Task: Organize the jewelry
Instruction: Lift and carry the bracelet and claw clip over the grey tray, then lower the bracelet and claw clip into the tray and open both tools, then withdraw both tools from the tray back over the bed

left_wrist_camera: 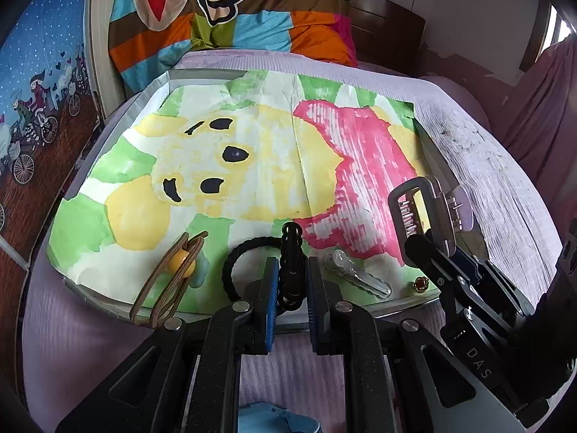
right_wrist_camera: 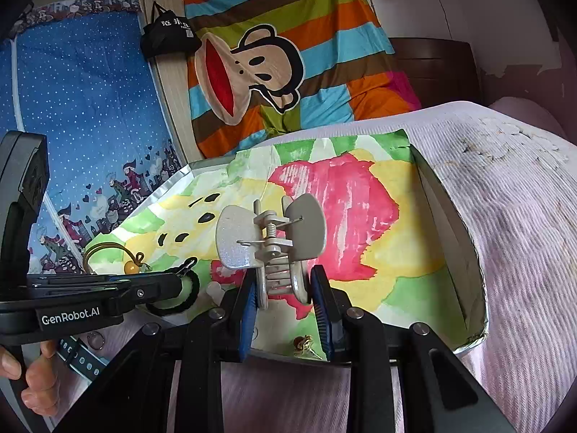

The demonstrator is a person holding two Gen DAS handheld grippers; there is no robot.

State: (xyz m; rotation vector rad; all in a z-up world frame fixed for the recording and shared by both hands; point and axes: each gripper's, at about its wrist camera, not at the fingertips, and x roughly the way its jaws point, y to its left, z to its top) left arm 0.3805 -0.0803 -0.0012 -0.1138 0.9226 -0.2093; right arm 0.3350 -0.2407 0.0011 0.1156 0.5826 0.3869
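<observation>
from left wrist: left gripper (left_wrist_camera: 292, 281) clamped on black hair tie (left_wrist_camera: 230, 263), low over painted tray (left_wrist_camera: 119, 122); brown tie (left_wrist_camera: 169, 274) left, clear clip (left_wrist_camera: 357, 274) right.
from right wrist: right gripper (right_wrist_camera: 285, 296) gripping grey claw clip (right_wrist_camera: 270, 238) above tray (right_wrist_camera: 450, 223).

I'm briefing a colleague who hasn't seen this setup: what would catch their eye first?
Most striking is the striped orange, blue and brown blanket with a cartoon monkey face at the back. Below it, the shallow tray lined with a yellow, pink and green painted paper fills the middle. Up front, the right gripper clamps a silver-grey claw hair clip, and the left gripper pinches a black braided hair tie.
</observation>
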